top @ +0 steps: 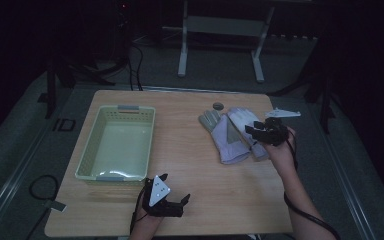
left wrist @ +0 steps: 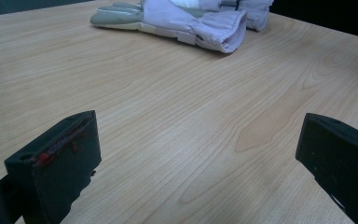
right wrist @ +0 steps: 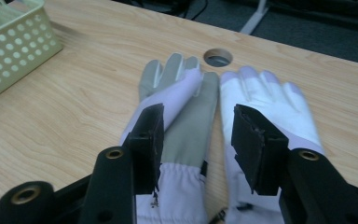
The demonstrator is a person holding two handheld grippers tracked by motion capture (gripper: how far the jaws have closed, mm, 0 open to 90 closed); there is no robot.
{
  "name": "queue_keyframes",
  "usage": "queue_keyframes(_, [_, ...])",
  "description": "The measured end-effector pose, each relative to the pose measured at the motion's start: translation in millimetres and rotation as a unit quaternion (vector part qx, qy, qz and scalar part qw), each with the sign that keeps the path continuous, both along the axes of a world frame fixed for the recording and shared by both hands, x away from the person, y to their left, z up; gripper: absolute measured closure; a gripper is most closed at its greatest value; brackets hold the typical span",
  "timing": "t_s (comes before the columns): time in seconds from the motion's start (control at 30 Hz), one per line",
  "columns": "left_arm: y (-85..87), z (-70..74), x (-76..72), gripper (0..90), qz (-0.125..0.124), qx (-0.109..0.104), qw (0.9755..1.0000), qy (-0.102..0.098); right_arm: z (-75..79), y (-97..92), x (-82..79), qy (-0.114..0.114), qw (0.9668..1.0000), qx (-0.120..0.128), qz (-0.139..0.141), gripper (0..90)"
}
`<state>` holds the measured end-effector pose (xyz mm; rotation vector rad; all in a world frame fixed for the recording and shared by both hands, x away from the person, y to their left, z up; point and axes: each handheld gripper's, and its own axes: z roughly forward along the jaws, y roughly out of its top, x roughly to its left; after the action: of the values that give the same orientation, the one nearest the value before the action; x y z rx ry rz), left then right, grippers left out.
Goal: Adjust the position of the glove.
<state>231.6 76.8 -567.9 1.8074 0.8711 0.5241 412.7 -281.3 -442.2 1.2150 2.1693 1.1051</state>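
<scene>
Pair of gloves lies right of centre on the counter (top: 190, 150), side by side and touching: left glove (right wrist: 186, 112) grey palm up with its lilac edge folded over, right glove (right wrist: 270, 105) white and lilac. Cuffs point toward the lower frame edge.

My right gripper (top: 266, 131) hovers over the cuffs; in the right gripper view the jaws stand part open, straddling the left glove's palm and the seam between the two, pads pressing on nothing. Step in hand, as I read it: approach for a pick. Next move calls for lowering onto one cuff only, then clenching, or both gloves may lift.

My left gripper (top: 167, 200) rests at lower centre, released, jaws wide over bare wood.

Green basket (top: 116, 142) sits left of centre, a likely drop point.
</scene>
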Motion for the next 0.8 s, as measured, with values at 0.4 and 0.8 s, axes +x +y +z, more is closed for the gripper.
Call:
queue_keyframes(0.4, [0.9,0.0,-0.4,0.0,-0.004,-0.002,1.0000,-0.002,-32.3,25.6,23.1,0.008,0.9985,-0.044,0.030,55.2])
queue_keyframes(0.8, [1.0,-0.1,-0.5,0.0,-0.009,-0.006,0.9999,-0.002,-63.8,40.2,45.2,0.035,0.9948,-0.083,0.046,60.2])
